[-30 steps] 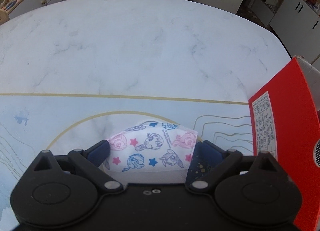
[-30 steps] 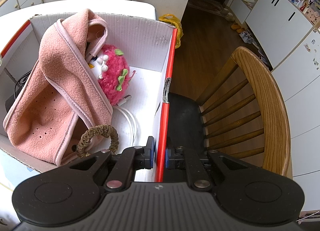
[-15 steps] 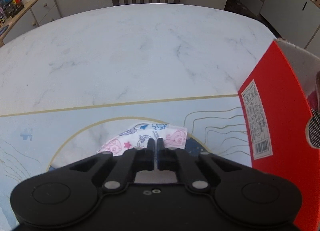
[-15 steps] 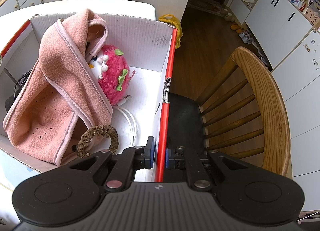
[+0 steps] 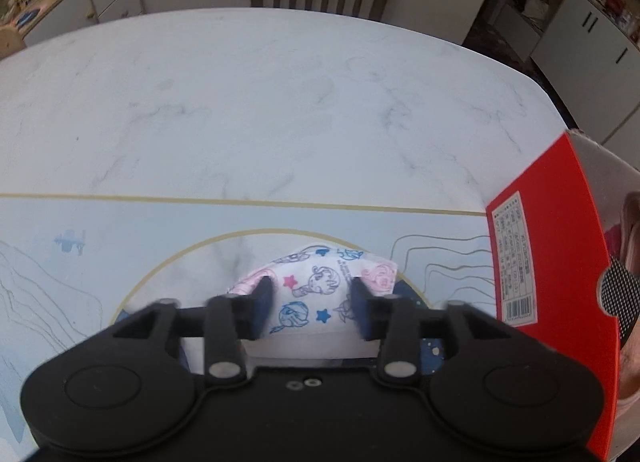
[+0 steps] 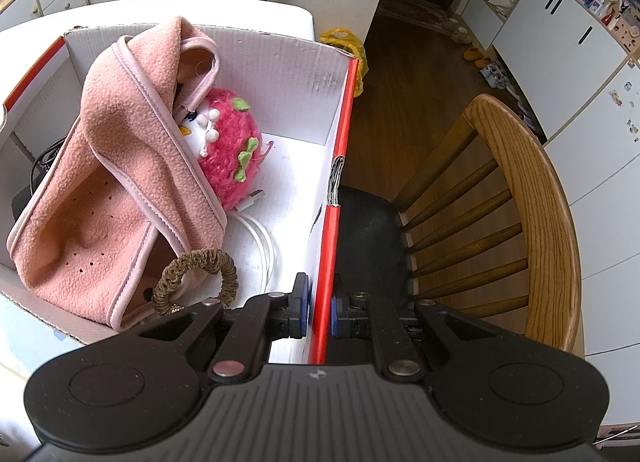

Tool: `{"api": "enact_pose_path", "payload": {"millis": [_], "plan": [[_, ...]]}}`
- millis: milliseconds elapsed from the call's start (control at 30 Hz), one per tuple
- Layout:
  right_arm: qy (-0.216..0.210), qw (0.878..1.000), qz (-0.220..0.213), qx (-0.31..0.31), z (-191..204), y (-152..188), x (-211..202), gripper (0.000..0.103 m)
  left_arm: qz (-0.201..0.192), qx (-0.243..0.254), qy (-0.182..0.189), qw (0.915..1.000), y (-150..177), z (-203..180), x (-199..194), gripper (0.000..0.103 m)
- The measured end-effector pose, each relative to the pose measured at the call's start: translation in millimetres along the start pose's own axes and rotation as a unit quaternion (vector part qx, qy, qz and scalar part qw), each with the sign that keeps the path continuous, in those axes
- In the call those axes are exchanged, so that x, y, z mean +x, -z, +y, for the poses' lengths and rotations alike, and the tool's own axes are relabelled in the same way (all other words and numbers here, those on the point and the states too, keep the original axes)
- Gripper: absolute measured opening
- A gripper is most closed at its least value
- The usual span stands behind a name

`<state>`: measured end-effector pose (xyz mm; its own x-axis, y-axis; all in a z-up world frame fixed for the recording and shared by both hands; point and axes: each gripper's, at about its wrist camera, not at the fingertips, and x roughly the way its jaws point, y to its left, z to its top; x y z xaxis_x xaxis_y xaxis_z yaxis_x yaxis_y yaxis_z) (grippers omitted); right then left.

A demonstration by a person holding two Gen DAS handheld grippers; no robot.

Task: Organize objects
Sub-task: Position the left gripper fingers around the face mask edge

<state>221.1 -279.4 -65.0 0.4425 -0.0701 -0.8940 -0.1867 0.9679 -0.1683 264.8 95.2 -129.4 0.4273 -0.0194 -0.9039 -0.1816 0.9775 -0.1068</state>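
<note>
while the left tongs (image 5: 312, 312) are opening astride the mask (image 5: 320, 288), right tongs (image 6: 319, 312) clamp the box (image 6: 340, 142).

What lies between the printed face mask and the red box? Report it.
Nothing lies there: the left wrist view shows only bare placemat between the face mask and the red box.

Marble-look table (image 5: 280, 110), corrugated cardboard box (image 6: 280, 58), seemingly fleece cloth (image 6: 132, 166).

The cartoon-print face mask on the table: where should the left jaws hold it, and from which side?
Come from above onto the face mask, pinching its raised middle fold. It lies nearly flat on the table, so the edges give no purchase.
</note>
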Motion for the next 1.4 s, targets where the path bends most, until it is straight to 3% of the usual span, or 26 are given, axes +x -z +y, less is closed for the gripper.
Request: {"api": "enact_pose_path", "payload": {"millis": [67, 167, 233, 533, 700, 900, 967, 1033, 1133, 1400], "plan": [[0.0, 1.0, 0.0, 0.0, -1, 1, 0, 0.01, -0.006, -0.007, 0.005, 0.9999, 2, 1, -1, 0.085], [0.0, 1.0, 0.0, -0.001, -1, 1, -1, 0.01, -0.012, -0.012, -0.005, 0.9998, 3, -2, 1, 0.097], [0.0, 1.0, 0.001, -0.001, -2, 1, -1, 0.01, -0.006, -0.009, -0.009, 0.9999, 3, -4, 6, 0.101], [0.0, 1.0, 0.0, -0.001, -1, 1, -1, 0.01, 0.014, 0.005, -0.023, 0.9996, 6, -19, 24, 0.1], [0.0, 1.0, 0.001, -0.001, -1, 1, -1, 0.01, 0.014, 0.012, -0.029, 0.9994, 7, -21, 27, 0.092], [0.0, 1.0, 0.001, -0.001, -2, 1, -1, 0.01, 0.004, 0.022, -0.047, 0.9986, 7, -23, 20, 0.07], [0.0, 1.0, 0.001, -0.001, -2, 1, -1, 0.01, -0.003, 0.032, -0.045, 0.9985, 8, -24, 17, 0.054], [0.0, 1.0, 0.001, -0.001, -1, 1, -1, 0.01, -0.009, 0.039, -0.043, 0.9983, 8, -27, 15, 0.045], [0.0, 1.0, 0.001, -0.002, -2, 1, -1, 0.01, -0.006, 0.042, -0.02, 0.9989, 6, -30, 13, 0.0], [0.0, 1.0, 0.0, -0.001, -3, 1, -1, 0.01, -0.005, 0.027, -0.002, 0.9996, -3, -17, 1, 0.0]]}}
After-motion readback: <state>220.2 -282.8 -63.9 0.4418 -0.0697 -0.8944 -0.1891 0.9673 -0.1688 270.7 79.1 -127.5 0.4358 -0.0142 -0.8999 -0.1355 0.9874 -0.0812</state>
